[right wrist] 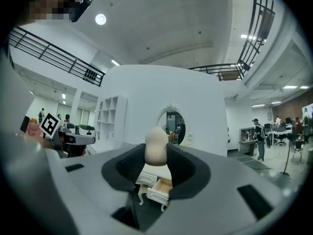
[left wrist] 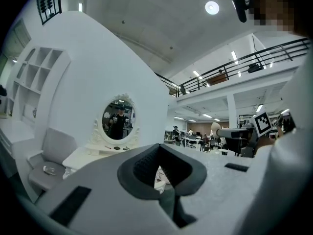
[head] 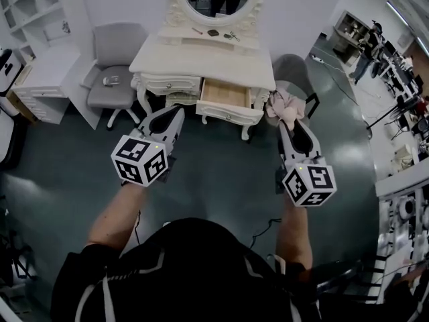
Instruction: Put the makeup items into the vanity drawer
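The right gripper (right wrist: 156,153) clamps a beige makeup sponge (right wrist: 156,142). The left gripper (left wrist: 159,149) is closed on nothing. The drawer (head: 224,93) of the desk (head: 201,60) stands open.

Your views bright, evenly lit by ceiling lamps (left wrist: 212,7); strong fisheye bending, black vignette at corners; left hand-held gripper (left wrist: 159,148) close-up soft.

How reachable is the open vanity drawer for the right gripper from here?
Probably not yet: the right gripper, jaws shut on the sponge, is well short of the open drawer. Only bare floor lies between; stepping closer should do.
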`<state>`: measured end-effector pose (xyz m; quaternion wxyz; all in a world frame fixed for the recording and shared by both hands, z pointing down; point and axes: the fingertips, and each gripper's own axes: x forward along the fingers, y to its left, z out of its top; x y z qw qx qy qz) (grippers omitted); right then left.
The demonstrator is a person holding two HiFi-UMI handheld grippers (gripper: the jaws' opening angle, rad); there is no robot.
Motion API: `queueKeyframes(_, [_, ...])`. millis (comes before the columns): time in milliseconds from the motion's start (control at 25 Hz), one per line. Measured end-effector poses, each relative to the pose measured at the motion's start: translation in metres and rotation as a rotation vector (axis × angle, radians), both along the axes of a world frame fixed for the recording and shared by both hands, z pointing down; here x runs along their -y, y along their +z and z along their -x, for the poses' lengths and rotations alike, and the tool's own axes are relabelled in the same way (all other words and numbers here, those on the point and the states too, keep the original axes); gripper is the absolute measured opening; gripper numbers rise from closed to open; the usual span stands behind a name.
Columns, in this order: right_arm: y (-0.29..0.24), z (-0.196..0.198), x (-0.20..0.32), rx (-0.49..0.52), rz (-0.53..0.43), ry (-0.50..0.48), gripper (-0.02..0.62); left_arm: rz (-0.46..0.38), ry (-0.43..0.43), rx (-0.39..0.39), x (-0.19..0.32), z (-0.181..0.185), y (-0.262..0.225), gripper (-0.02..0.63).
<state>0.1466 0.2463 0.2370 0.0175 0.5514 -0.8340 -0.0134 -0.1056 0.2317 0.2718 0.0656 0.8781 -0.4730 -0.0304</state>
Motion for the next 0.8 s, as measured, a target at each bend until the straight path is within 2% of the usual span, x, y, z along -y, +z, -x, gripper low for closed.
queueKeyframes(400, [0.002,-0.03,-0.013,-0.021,-0.014,-0.058,0.149,-0.02,0.005,0.04,0.002,-0.055,-0.007,0.003])
queueKeyframes(560, [0.005,-0.045,-0.013,0.0,-0.026,-0.071,0.149,-0.029,-0.003,0.066,0.001,-0.075,-0.003,0.003])
queueKeyframes(800, [0.016,-0.067,-0.005,0.012,-0.022,-0.059,0.149,-0.019,0.0,0.095,0.008,-0.095,0.009,0.003])
